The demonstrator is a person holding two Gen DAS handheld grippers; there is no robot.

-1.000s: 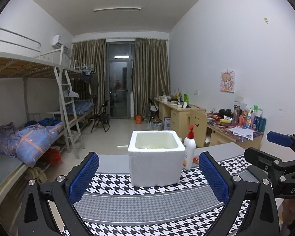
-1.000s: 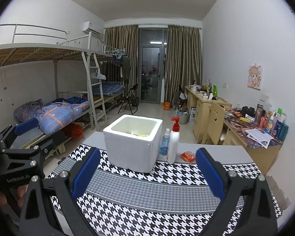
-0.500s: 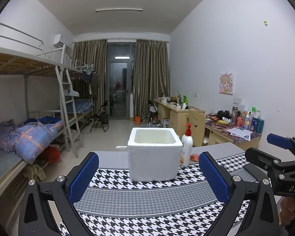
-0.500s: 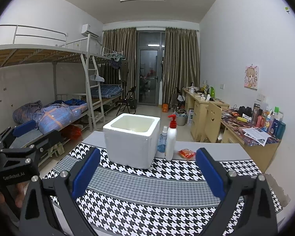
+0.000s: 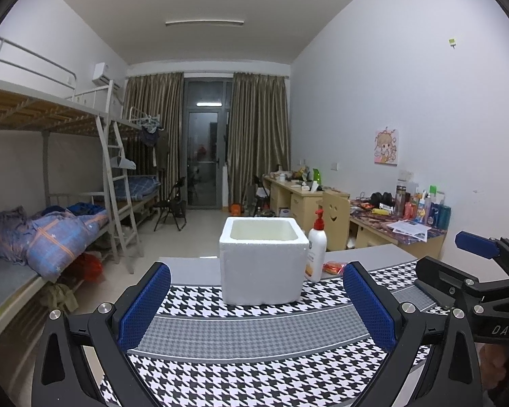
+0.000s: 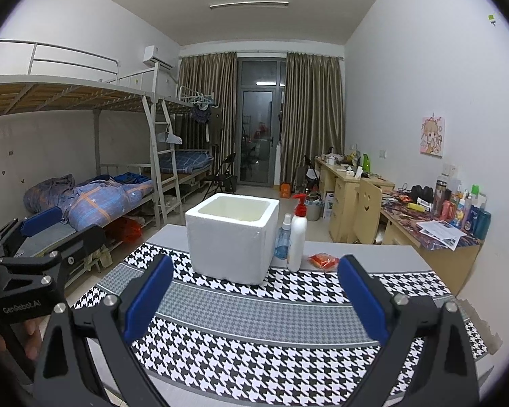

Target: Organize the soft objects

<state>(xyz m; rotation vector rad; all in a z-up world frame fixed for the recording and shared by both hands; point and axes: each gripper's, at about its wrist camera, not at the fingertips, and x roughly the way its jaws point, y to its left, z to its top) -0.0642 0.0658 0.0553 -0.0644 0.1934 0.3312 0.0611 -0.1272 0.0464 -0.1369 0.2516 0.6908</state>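
Nearest the lenses, the left claw [image 5: 256, 300] stands spread wide with nothing between its blue pads, and the right claw [image 6: 254, 293] is likewise spread and empty; both hang above the near edge of the worktop [image 6: 373, 249], which wears a houndstooth cloth [image 6: 271, 346]; in each wrist view the other claw shows at the frame's side, so the two are held side by side at much the same height.

Farther in, the white foam box [image 6: 232, 237] stands upright on the cloth, open at the top, dead ahead of the left claw and a little left of centre for the right; what lies inside cannot be told from this low angle.

Just right of the box stand a white pump bottle [image 6: 297, 234] with a red head and a small blue spray bottle [image 6: 282, 237], near each other; beyond them a small orange packet [image 6: 322, 260] lies flat on the bare grey strip of the worktop, its long axis running roughly left to right.

My judgement: that packet is the only soft-looking thing in reach; it lies ahead and to the right, nearer the right claw, with the pump bottle standing between packet and box.
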